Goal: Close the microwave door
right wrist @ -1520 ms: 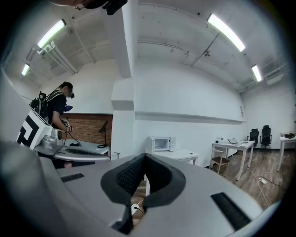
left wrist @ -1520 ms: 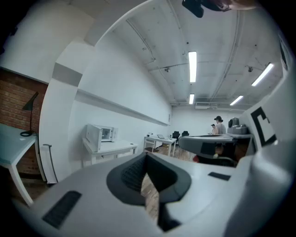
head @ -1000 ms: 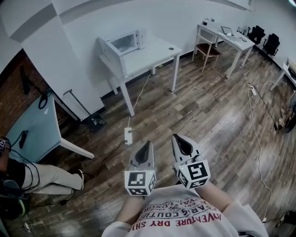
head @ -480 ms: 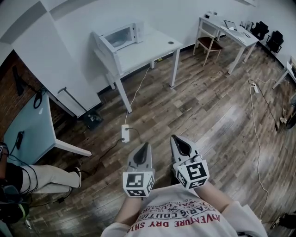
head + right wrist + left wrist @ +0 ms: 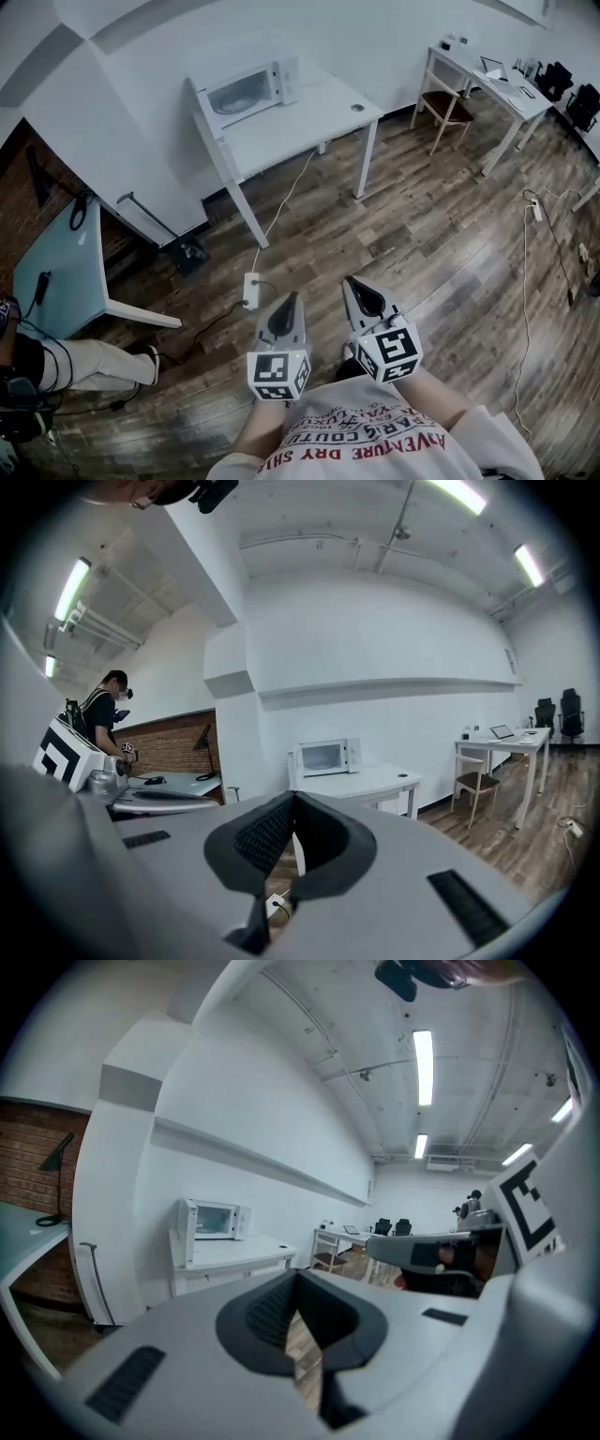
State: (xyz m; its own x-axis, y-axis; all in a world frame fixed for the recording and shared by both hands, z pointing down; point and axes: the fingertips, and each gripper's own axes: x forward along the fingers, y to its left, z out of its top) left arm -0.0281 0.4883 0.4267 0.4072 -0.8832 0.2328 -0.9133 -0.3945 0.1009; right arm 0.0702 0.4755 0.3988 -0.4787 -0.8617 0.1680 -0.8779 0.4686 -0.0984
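Observation:
The white microwave stands at the back left of a white table, far across the room. Its door hangs open, swung out to its left; the left gripper view shows the door edge-on beside the microwave. The right gripper view also catches the microwave. My left gripper and right gripper are held side by side close to my chest, above the wooden floor. Both are shut with nothing in them, pointing toward the table.
A power strip with its cable lies on the floor between me and the table. A glass desk and a seated person's legs are at the left. Another desk and a chair stand at the back right.
The view has shifted, so the microwave table now sits further right in the picture. Both grippers keep the same shut pose before my chest.

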